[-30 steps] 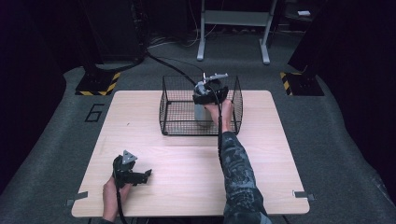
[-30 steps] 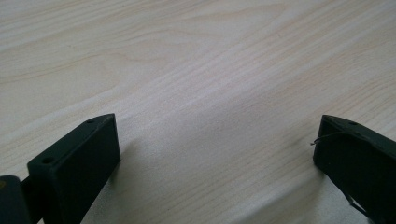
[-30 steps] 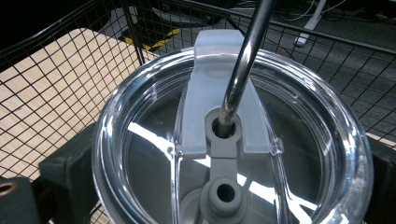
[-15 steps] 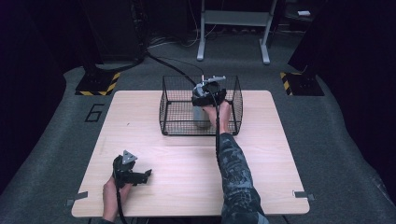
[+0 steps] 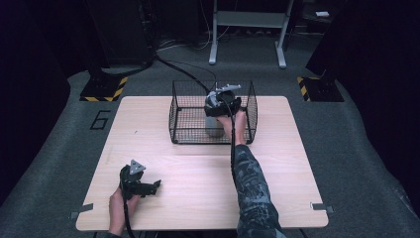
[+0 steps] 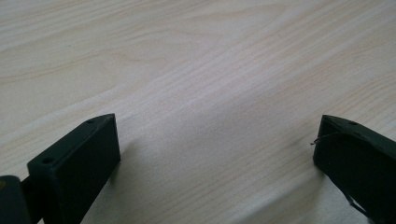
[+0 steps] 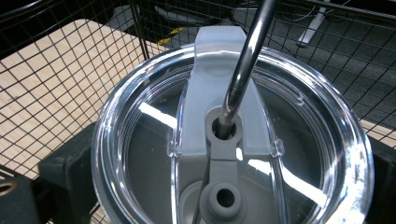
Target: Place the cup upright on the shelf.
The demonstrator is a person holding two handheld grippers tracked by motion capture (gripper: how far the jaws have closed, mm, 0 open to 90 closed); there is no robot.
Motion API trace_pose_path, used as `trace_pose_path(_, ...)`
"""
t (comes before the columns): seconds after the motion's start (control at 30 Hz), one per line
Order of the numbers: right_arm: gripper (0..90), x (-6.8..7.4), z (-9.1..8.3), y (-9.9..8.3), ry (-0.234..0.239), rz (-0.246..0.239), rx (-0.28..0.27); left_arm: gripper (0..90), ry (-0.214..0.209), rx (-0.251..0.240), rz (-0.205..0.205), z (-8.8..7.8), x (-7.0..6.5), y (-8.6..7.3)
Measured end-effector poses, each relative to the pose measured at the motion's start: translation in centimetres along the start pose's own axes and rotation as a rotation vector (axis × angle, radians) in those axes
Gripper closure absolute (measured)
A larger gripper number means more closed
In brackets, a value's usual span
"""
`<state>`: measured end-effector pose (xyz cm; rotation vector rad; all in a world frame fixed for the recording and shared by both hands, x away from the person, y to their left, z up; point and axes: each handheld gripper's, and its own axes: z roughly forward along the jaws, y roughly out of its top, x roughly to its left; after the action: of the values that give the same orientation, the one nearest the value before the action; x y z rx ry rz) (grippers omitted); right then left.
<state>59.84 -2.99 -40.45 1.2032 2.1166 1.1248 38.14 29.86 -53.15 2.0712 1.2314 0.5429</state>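
**Tumbler gripped inside the wire basket**

The tumbler [image 5: 214, 124], a grey cup with a clear lid [image 7: 233, 140] and a metal straw [image 7: 245, 60] through the lid's grey centre piece, stands upright inside the black wire basket [image 5: 178, 119], toward the basket's right side. The right gripper [image 5: 220, 101] sits over it from above, its two black jaws pressed against opposite sides of the cup just below the lid, pinching it. Whether the cup's base touches the basket floor is hard to tell from the high view. The basket rests at the far edge of the wooden table [image 5: 277, 163]. Well apart from the basket, near the table's front left corner, the left gripper [image 6: 217, 149] lies low over bare wood, its jaws spread wide with nothing between them.
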Motion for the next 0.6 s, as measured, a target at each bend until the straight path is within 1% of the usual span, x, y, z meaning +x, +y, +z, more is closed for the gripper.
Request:
trace_pose_path(0.03, 3.3, 0.08, 0.01, 0.0, -0.002, -0.002, 0.004, 0.4, 0.002, -0.001, -0.004, 0.0, -0.03, -0.01)
trace_pose_path(0.07, 3.3, 0.17, 0.03, 0.03, -0.003, 0.007, 0.006, 0.4, 0.0, 0.0, 0.0, 0.0, 0.0, 0.0)
trace_pose_path(0.1, 3.3, 0.04, 0.08, 0.06, -0.004, -0.008, 0.002, 0.4, 0.002, -0.001, -0.004, 0.0, -0.02, 0.0)
trace_pose_path(0.17, 3.3, -0.08, 0.14, 0.13, -0.003, 0.006, 0.006, 0.4, 0.0, -0.001, -0.001, 0.01, 0.0, 0.0)
trace_pose_path(0.2, 3.3, -0.1, 0.14, 0.15, -0.001, 0.015, 0.006, 0.4, 0.003, -0.003, -0.007, 0.01, -0.04, -0.01)
trace_pose_path(0.27, 3.2, -0.16, 0.12, 0.12, 0.0, 0.011, 0.006, 0.4, 0.003, -0.002, -0.006, 0.01, -0.04, -0.01)
trace_pose_path(0.3, 3.2, -0.1, 0.06, 0.11, -0.001, 0.02, 0.007, 0.4, 0.003, -0.002, -0.006, 0.01, -0.04, -0.01)
trace_pose_path(0.37, 3.1, -0.22, 0.06, 0.07, -0.002, 0.009, -0.001, 0.4, 0.0, 0.0, 0.001, 0.0, 0.01, 0.0)
trace_pose_path(0.43, 3.0, -0.11, 0.03, 0.1, -0.011, 0.035, -0.001, 0.4, 0.0, 0.0, 0.0, 0.0, 0.01, 0.0)
trace_pose_path(0.5, 2.9, -0.07, -0.03, 0.11, -0.014, 0.038, 0.002, 0.4, 0.002, -0.001, -0.004, 0.01, -0.02, 0.0)
trace_pose_path(0.6, 2.7, 0.0, -0.11, 0.15, -0.025, 0.041, 0.007, 0.4, 0.0, 0.0, 0.001, 0.0, 0.01, 0.01)
